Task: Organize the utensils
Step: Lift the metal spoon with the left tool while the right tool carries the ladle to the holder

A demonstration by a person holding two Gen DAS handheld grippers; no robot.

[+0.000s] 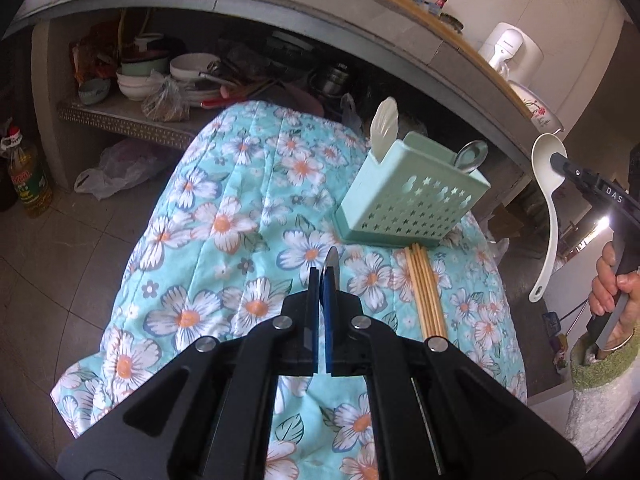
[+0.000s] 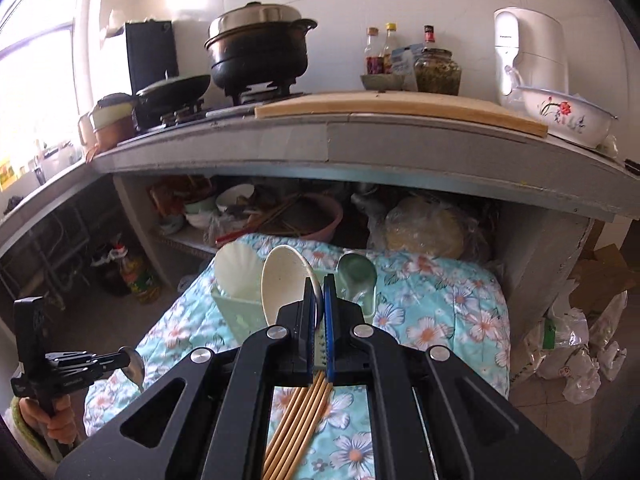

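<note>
White plastic ladle (image 1: 545, 184) hangs clamped by its bowl in our right gripper (image 1: 558, 159), beside the mint perforated holder (image 1: 412, 196); light, slippery. Left gripper (image 1: 325, 280) pinches a steel spoon (image 1: 331, 260).

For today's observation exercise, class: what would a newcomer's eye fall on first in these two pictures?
Probably the flowered turquoise cloth that fills the middle, with the mint-green utensil holder standing on it and the wooden chopsticks lying in front of it. Next, the long white ladle held up at the right in the right gripper. The left gripper, jaws shut, holds a metal spoon.
</note>
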